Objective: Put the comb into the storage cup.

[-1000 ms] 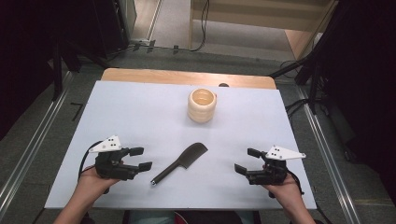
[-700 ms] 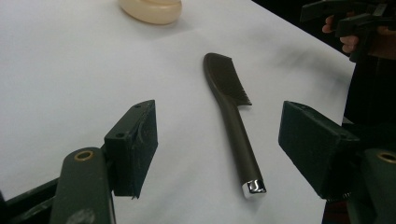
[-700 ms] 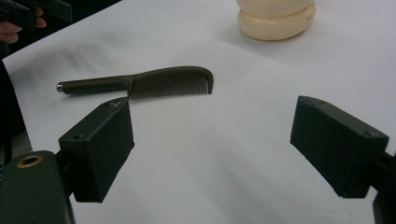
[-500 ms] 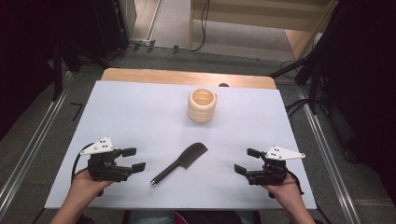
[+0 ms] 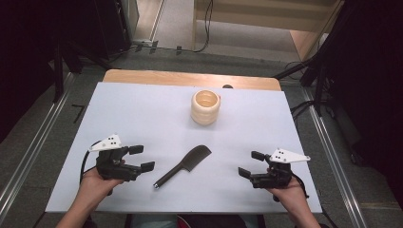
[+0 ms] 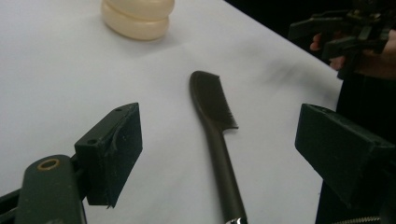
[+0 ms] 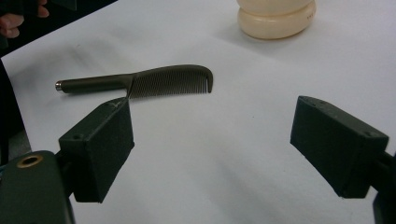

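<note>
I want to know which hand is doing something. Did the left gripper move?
Yes. In the high view the left gripper has slid back toward the person, away from the cup. Its fingers stand open beside the comb.

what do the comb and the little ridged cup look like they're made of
The comb looks like dark matte plastic, its fine teeth moulded in one piece with the handle, which ends in a small shiny, perhaps metal, tip. The ridged cup is cream with a soft sheen, possibly glazed ceramic or smooth plastic; the look leaves it open.
</note>
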A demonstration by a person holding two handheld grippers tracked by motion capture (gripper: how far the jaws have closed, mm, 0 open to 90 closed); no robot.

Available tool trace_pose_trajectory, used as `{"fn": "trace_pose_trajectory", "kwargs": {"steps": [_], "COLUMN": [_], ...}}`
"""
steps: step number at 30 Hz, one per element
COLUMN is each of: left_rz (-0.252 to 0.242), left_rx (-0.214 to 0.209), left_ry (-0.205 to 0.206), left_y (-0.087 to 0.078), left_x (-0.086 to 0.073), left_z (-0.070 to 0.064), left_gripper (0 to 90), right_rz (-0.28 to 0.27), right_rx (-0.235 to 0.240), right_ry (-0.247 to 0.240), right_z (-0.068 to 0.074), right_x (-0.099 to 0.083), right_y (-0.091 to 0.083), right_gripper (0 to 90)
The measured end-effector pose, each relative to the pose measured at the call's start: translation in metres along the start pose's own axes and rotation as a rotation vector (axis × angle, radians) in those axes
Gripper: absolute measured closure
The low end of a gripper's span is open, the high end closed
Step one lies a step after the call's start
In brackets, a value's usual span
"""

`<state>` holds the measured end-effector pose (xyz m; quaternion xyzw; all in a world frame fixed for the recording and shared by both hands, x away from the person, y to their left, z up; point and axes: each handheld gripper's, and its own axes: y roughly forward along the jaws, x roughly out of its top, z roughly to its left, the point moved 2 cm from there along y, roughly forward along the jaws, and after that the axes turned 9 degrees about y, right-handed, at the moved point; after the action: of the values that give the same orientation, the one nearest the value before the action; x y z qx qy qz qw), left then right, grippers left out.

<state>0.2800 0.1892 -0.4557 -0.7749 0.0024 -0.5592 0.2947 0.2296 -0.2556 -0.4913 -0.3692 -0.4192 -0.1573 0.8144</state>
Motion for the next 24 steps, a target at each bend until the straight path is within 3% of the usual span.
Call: {"fn": "trace_pose_trajectory", "kwargs": {"steps": [3,6,8,16,24], "left_rz": [-0.013,0.004,0.008,0.071,0.145], "left_rx": [-0.001,-0.020,-0.023,-0.022,-0.035], "left_ry": [0.015,-0.008,0.018,0.058,0.055], "left_y": [0.004,0.009,0.012,0.033,0.058], "left_x": [0.004,0.010,0.012,0.022,0.030], "left_z": [0.000,0.000,0.000,-0.002,-0.008], "left_gripper": [15.9,17.6,17.8,17.8,20.6], "right_rz": [0.000,0.000,0.002,0.001,0.000], "right_rx": [-0.001,-0.001,-0.002,-0.005,-0.006], "right_ry": [0.002,0.001,-0.001,0.003,0.001], "right_z": [0.000,-0.001,-0.001,-0.001,-0.001], "right_x": [0.000,0.000,0.000,0.000,0.000], "right_y": [0.000,0.000,0.000,0.000,-0.001], "right_gripper": [11.7,11.7,11.7,11.7,11.6]}}
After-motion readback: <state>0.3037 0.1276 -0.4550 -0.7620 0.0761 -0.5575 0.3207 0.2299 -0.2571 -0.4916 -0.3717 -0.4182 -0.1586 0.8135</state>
